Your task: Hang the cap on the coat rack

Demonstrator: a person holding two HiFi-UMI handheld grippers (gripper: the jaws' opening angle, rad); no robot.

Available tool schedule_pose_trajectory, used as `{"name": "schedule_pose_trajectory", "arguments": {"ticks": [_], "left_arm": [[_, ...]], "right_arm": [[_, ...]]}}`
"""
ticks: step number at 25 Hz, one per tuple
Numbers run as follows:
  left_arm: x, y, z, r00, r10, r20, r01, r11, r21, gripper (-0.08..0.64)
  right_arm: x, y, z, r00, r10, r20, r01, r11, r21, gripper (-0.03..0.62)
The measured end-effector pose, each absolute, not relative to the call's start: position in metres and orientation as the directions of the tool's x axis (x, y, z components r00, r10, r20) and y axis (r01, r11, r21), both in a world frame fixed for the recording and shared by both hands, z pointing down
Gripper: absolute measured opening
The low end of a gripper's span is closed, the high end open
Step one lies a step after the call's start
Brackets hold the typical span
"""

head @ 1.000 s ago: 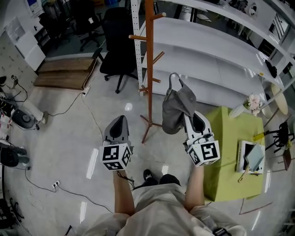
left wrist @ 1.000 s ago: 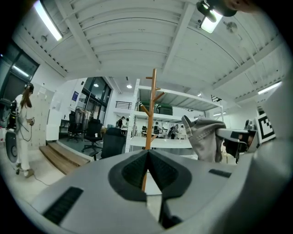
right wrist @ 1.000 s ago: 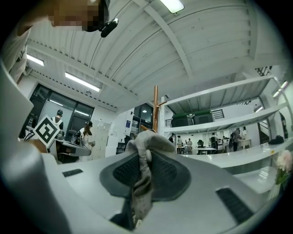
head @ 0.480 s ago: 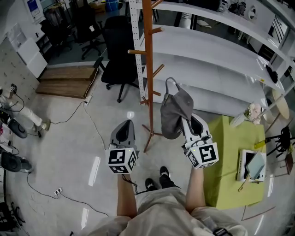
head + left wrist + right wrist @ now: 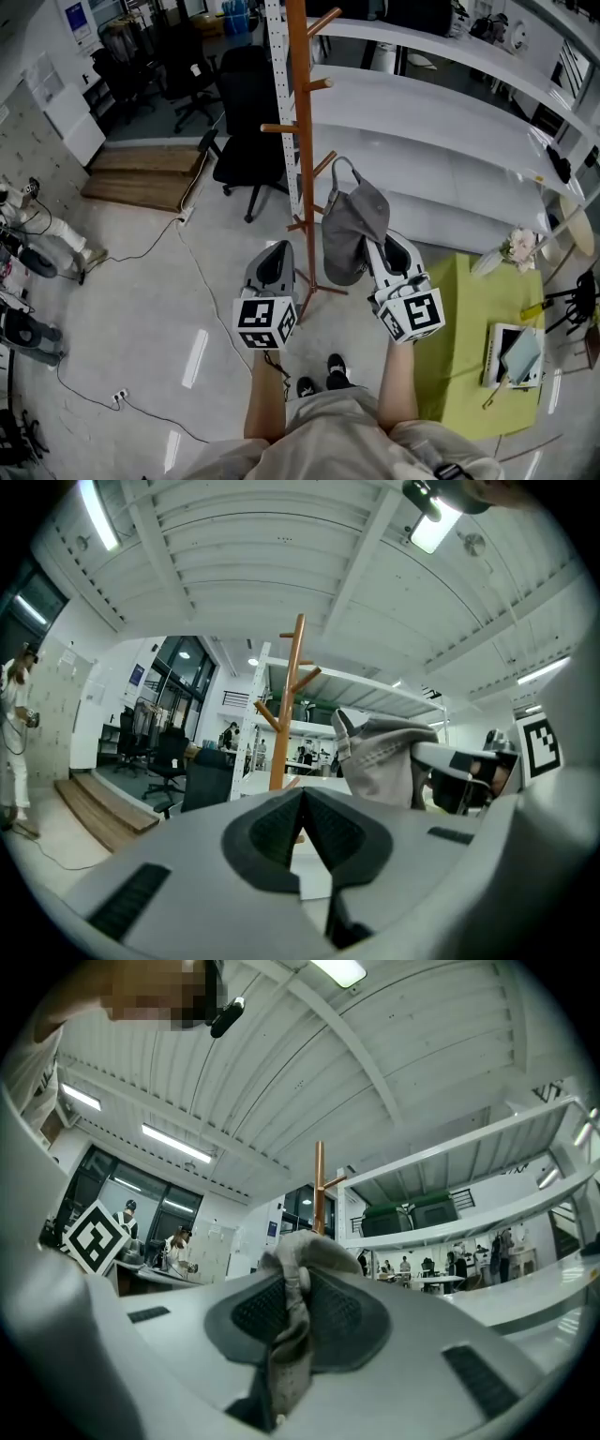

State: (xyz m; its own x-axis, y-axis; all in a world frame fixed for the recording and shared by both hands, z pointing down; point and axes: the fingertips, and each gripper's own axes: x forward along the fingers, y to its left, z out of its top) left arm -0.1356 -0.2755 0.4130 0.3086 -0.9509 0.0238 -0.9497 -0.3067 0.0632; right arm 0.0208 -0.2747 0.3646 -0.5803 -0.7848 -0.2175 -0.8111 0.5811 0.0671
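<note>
A grey cap (image 5: 352, 230) hangs from my right gripper (image 5: 380, 246), which is shut on a fold of its fabric. The right gripper view shows that fold (image 5: 298, 1269) pinched between the pads, with the gripper (image 5: 298, 1283) pointing towards the orange wooden coat rack (image 5: 319, 1185). The rack (image 5: 302, 141) stands just ahead and left of the cap, its pegs angled upward. My left gripper (image 5: 275, 262) is shut with nothing in it, beside the rack's base. In the left gripper view the gripper (image 5: 302, 794) faces the rack (image 5: 286, 705), with the cap (image 5: 380, 757) to its right.
A black office chair (image 5: 246, 112) stands behind the rack. White shelving (image 5: 441, 122) runs along the right. A green-covered table (image 5: 469, 319) is at the near right. A low wooden platform (image 5: 145, 173) and floor cables (image 5: 187, 253) lie to the left.
Both grippers have moved forward and up towards the rack. The cap now hangs closer to the pole, and the left gripper has shifted right, nearer the rack's base.
</note>
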Motion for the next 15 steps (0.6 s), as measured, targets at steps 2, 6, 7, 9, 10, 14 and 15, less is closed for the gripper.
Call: {"name": "schedule_pose_trajectory", "arguments": {"ticks": [2, 6, 7, 9, 10, 14, 15], "left_arm": [[-0.134, -0.278, 0.410, 0.313, -0.950, 0.028, -0.949, -0.311, 0.057, 0.008], [-0.131, -0.284, 0.404, 0.318, -0.948, 0.018, -0.947, -0.317, 0.050, 0.008], [-0.131, -0.286, 0.402, 0.319, -0.948, 0.014, -0.947, -0.318, 0.046, 0.008], [-0.130, -0.290, 0.397, 0.321, -0.947, 0.010, -0.947, -0.320, 0.040, 0.008], [-0.130, -0.292, 0.396, 0.323, -0.946, 0.011, -0.946, -0.322, 0.037, 0.008], [-0.125, -0.301, 0.389, 0.336, -0.942, 0.006, -0.942, -0.335, 0.026, 0.008], [-0.124, -0.304, 0.387, 0.337, -0.942, 0.000, -0.941, -0.337, 0.024, 0.008]], "right_arm": [[0.019, -0.280, 0.363, -0.585, -0.780, -0.222, -0.807, 0.587, 0.066, 0.049], [0.016, -0.288, 0.360, -0.595, -0.770, -0.229, -0.799, 0.597, 0.071, 0.049], [0.016, -0.290, 0.357, -0.597, -0.767, -0.236, -0.798, 0.598, 0.073, 0.049], [0.014, -0.294, 0.349, -0.598, -0.761, -0.252, -0.796, 0.600, 0.079, 0.049], [0.012, -0.295, 0.344, -0.599, -0.758, -0.260, -0.795, 0.600, 0.082, 0.049], [0.011, -0.302, 0.328, -0.603, -0.745, -0.286, -0.792, 0.602, 0.100, 0.049], [0.011, -0.303, 0.324, -0.603, -0.741, -0.295, -0.791, 0.602, 0.104, 0.049]]}}
